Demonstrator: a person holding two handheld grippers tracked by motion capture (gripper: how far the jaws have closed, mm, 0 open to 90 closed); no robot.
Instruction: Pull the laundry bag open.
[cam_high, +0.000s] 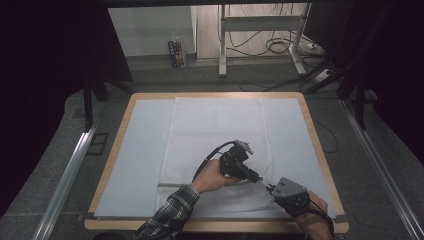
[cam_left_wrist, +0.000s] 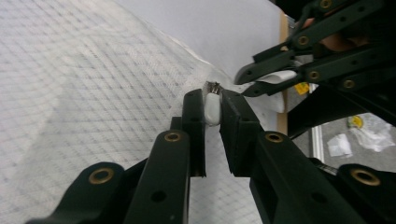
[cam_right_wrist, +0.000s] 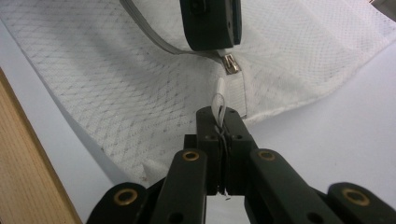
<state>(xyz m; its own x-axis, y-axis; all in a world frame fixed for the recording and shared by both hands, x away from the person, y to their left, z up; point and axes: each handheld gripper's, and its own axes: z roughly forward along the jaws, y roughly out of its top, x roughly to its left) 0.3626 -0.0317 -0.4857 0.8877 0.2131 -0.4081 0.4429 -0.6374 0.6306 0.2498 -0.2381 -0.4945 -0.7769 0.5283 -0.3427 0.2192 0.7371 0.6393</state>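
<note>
White mesh bag lies flat on the table, centre toward 6 o'clock. Left gripper clamped on the bag's edge fabric by the zipper end; right gripper — jaws closed on the white pull tab — meets it at 5 o'clock

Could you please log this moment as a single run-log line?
left claw: shut on zipper end | right claw: shut on pull tab | mesh bag: flat on table, near edge pinched

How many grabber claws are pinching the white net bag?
2. The left gripper pinches the mesh bag by its zipper; the right gripper pinches a white tab at the bag's edge.
</note>
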